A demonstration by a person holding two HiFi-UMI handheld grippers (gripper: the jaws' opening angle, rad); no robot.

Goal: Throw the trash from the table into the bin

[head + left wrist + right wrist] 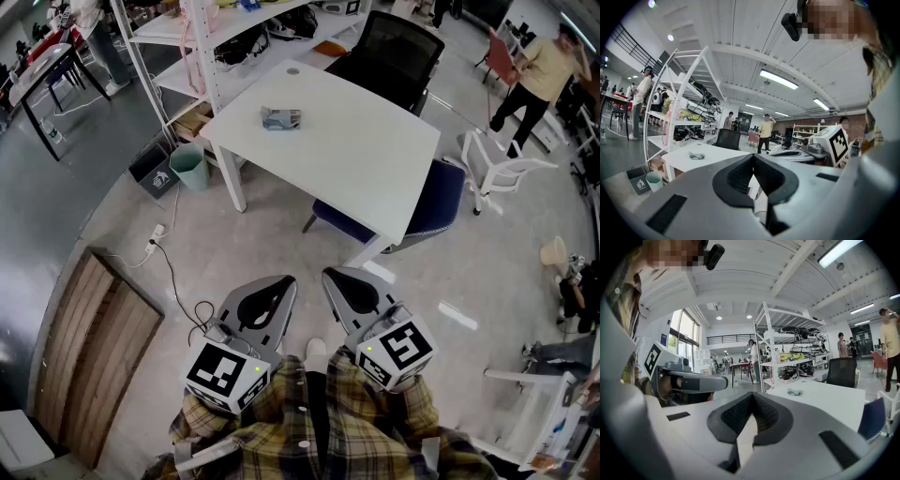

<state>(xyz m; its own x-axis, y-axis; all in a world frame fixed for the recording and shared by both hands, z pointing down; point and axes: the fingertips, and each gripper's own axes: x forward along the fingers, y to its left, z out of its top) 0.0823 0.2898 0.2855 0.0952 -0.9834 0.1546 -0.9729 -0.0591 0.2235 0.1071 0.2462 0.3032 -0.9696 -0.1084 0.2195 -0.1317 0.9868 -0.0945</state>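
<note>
Trash [281, 119], a small crumpled wrapper, lies on the white table [375, 169] toward its far side, about 12 o'clock from both grippers and well apart from them. Teal bin [190, 169] stands on the floor by the table leg, roughly 8 o'clock of the trash. Left gripper [284, 284] and right gripper [336, 277] are both closed and empty, held near the person's chest. Step looks like approach, pickup not started. Next move probably calls for stepping up to the table, opening one gripper, reaching to the wrapper and pinching low.
</note>
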